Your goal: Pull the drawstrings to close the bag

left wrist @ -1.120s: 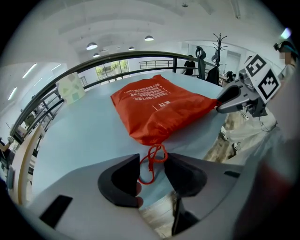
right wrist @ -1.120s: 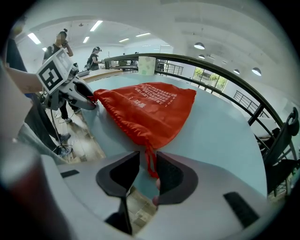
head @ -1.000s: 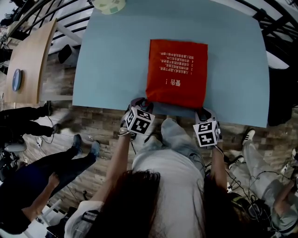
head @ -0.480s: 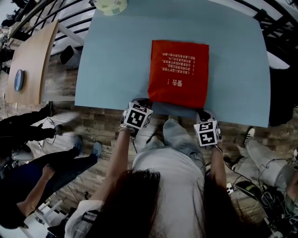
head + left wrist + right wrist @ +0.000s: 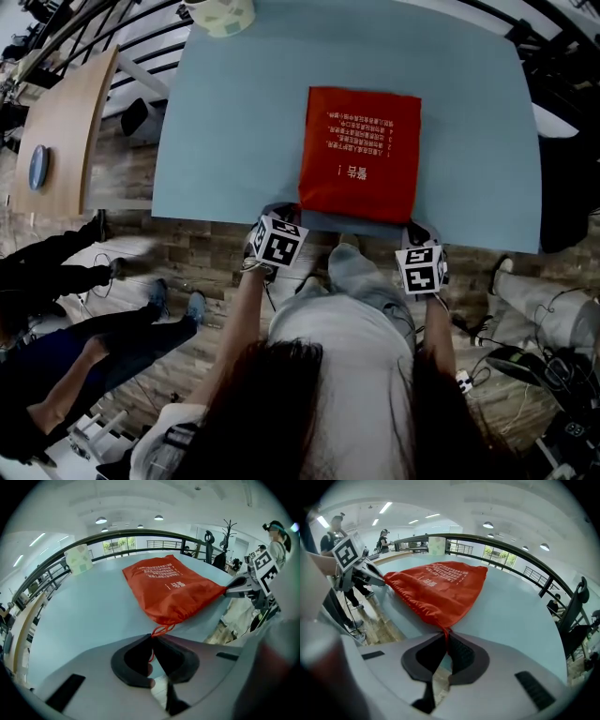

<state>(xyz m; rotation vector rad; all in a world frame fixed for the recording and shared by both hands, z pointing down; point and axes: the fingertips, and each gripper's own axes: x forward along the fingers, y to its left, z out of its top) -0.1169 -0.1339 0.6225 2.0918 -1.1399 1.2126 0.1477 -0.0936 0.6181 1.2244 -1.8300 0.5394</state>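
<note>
Pale blue table (image 5: 234,122) across the head view, red bag (image 5: 361,150) lying flat at its near edge, print upward. Pale green roll (image 5: 222,11) at the far edge, well apart. Left gripper (image 5: 284,211) and right gripper (image 5: 414,228) at the bag's two near corners.

Left gripper view: jaws just drawn together, pinching the left drawstring (image 5: 161,630) below the puckered corner, with a railing (image 5: 117,535) beyond the table.

Right gripper view: jaws likewise just drawn together, clamped on the right drawstring (image 5: 446,631), with a person (image 5: 385,538) standing at the far left.
</note>
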